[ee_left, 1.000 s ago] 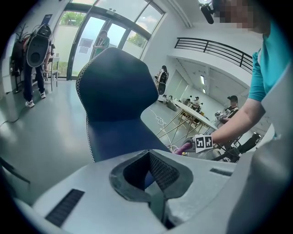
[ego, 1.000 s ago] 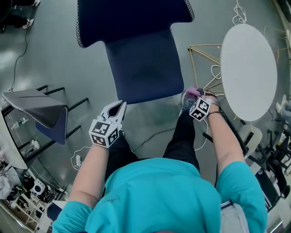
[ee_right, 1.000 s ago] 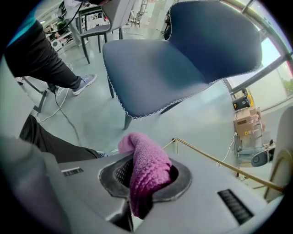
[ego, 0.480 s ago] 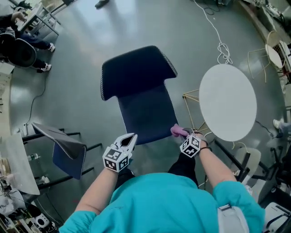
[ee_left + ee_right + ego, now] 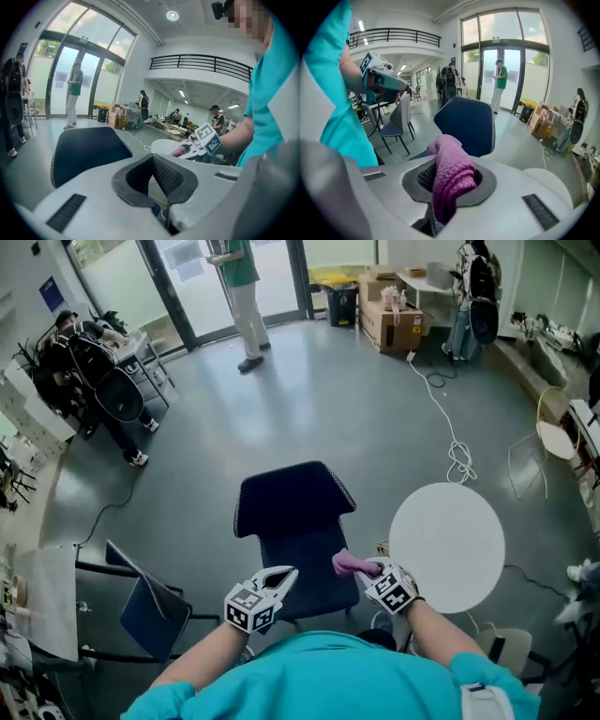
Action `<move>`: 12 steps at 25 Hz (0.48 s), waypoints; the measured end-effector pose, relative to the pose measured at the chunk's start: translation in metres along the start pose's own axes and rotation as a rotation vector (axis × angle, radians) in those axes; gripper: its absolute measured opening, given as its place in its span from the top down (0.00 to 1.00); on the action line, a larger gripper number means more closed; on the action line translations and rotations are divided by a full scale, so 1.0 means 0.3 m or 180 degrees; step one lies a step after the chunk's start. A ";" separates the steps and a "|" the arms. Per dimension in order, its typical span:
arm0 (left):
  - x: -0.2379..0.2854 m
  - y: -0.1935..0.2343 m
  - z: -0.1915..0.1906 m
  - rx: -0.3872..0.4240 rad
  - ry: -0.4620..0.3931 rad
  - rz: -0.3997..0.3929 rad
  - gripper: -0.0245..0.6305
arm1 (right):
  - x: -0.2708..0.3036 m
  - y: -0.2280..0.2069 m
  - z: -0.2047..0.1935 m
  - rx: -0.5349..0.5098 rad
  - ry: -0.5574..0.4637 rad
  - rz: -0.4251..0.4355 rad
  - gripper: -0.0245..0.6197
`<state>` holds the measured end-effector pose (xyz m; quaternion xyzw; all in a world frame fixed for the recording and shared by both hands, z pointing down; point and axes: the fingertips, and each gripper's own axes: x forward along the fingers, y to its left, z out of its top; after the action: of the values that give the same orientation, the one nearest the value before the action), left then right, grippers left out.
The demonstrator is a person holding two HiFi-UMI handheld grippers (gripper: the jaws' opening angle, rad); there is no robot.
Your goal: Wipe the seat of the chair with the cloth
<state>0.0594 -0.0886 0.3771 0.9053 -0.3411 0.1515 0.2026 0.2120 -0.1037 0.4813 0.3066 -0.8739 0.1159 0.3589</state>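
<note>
since a second ago the view has lifted from straight down on the chair to take in the hall, and both hands have come forward. right claw (image 5: 364, 568) clenched on the purple cloth (image 5: 345, 563), a thick fold standing up out of the jaws. it sat off the seat's right front corner before; now the cloth hangs over the right front part of the seat (image 5: 305, 570). cannot tell whether it touches the fabric yet.

left claw (image 5: 284, 574) clenched on nothing, pads meeting, hovering by the seat's left front edge.

dark blue chair (image 5: 289, 507) faces the person, backrest on the far side. the seat's long axis runs straight away from the person toward that backrest.

judgement: wiping not begun. the seat lies below and to the left of the cloth, so the right hand is the one placed to lower it and sweep leftward or away toward the backrest.
</note>
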 end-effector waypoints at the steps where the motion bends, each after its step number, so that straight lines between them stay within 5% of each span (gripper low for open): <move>1: 0.009 -0.019 0.033 -0.0080 -0.0072 0.0083 0.96 | -0.052 -0.024 0.036 -0.0006 -0.0072 0.0021 0.87; 5: 0.033 -0.131 0.147 -0.0326 -0.0345 0.0284 0.96 | -0.255 -0.030 0.182 -0.0147 -0.0307 0.0293 0.87; 12: -0.189 -0.193 0.430 0.0141 -0.0771 0.0147 0.96 | -0.420 0.037 0.478 0.0007 -0.0761 0.0188 0.87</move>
<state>0.0754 -0.0780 0.2260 0.9132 -0.3805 0.0531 0.1363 0.1951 -0.0985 0.2908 0.2928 -0.9190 0.0899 0.2483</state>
